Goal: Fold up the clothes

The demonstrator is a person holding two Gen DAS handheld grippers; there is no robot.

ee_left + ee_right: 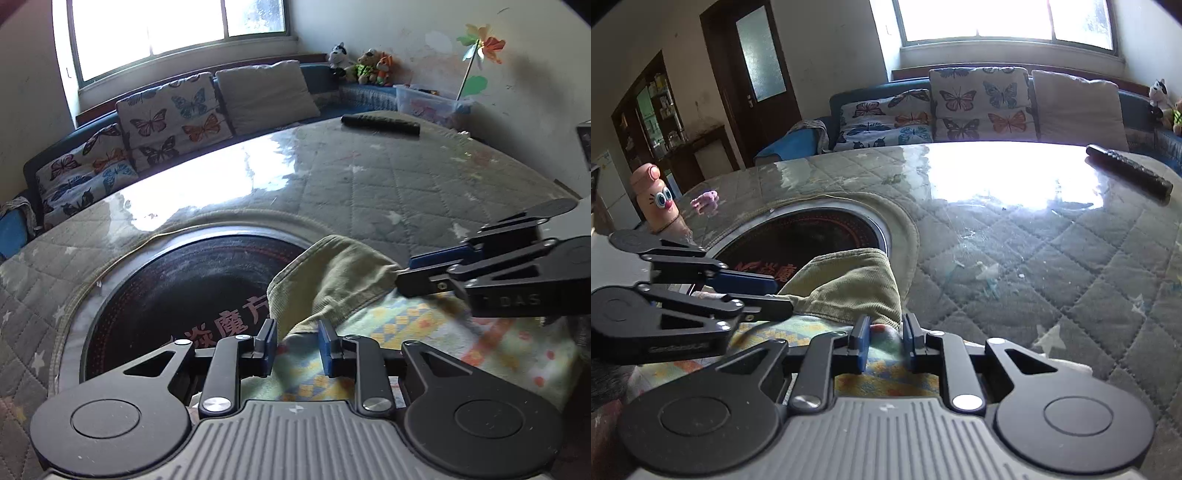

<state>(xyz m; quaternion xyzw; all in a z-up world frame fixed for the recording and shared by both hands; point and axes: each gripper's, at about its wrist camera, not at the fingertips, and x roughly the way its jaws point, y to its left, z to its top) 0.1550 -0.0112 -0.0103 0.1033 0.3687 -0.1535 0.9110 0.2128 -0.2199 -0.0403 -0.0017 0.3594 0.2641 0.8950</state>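
A small garment lies on the table, with an olive corduroy outside (343,273) and a pale lining printed in yellow, blue and orange (436,332). My left gripper (297,345) sits over its near edge, jaws partly apart with the printed cloth between them. My right gripper (884,343) does the same at the other edge, jaws around a bunched bit of lining (884,334). The olive part (849,284) is folded up and over. Each gripper shows in the other's view: the right one (413,275) and the left one (775,301), both pinching the olive cloth.
The table (388,192) has a quilted grey cover under clear plastic, with a round black cooktop (177,291) set in it. A black remote (380,124) lies at the far edge. A pink cartoon bottle (657,201) and a small pink toy (705,199) stand left. Sofa with butterfly cushions (170,114) behind.
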